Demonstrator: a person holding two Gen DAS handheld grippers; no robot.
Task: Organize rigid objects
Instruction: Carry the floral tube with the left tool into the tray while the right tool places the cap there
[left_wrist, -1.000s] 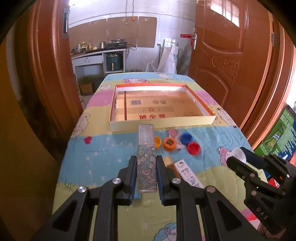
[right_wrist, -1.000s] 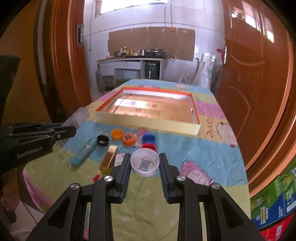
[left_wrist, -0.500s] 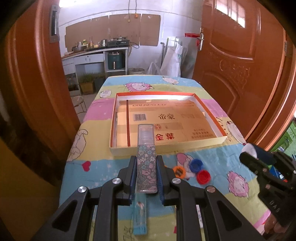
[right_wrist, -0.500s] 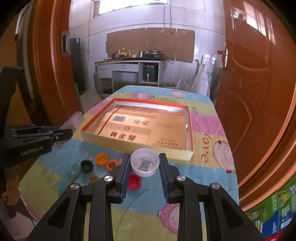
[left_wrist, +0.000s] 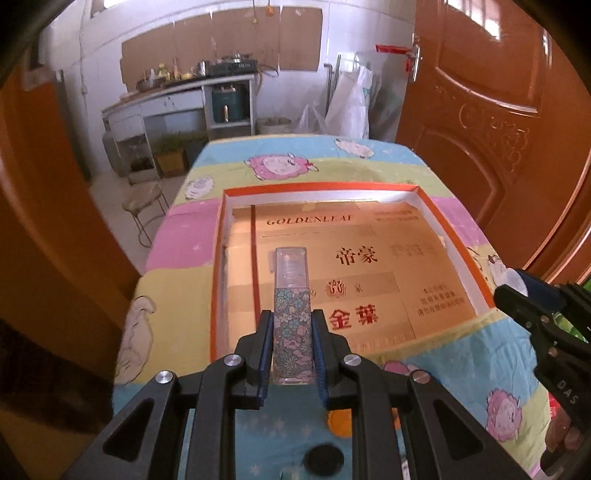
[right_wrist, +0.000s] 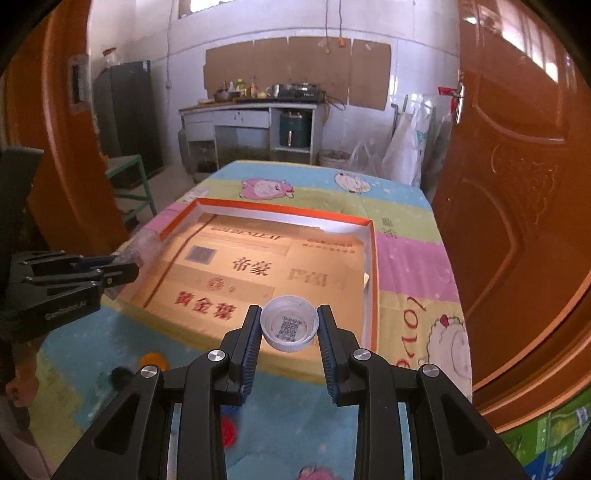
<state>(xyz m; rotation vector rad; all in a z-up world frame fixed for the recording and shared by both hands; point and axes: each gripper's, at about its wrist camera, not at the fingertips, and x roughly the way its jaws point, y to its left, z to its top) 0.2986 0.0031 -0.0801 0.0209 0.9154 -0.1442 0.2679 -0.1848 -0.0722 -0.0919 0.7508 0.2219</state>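
- Left wrist view: the left gripper (left_wrist: 293, 345) has its fingers clamped on a floral-patterned spray bottle with a clear cap (left_wrist: 291, 314), held over the near edge of the orange-rimmed shallow box (left_wrist: 218, 280). The gold cardboard lining reads "GOLDENLEAF", with "帝豪" and red "金葉". The right gripper (left_wrist: 517, 291) shows at the right edge.
- Right wrist view: the right gripper (right_wrist: 290, 338) has its fingers pinching a white bottle cap (right_wrist: 290, 327), QR code printed inside, above the box's (right_wrist: 373, 273) near wall. The left gripper (right_wrist: 110, 271), marked "GenRobot.AI", sits at left. Orange cap (right_wrist: 154, 359) and black cap (right_wrist: 121, 376) lie on the cartoon-sheep tablecloth (right_wrist: 413, 280) covering the counter.
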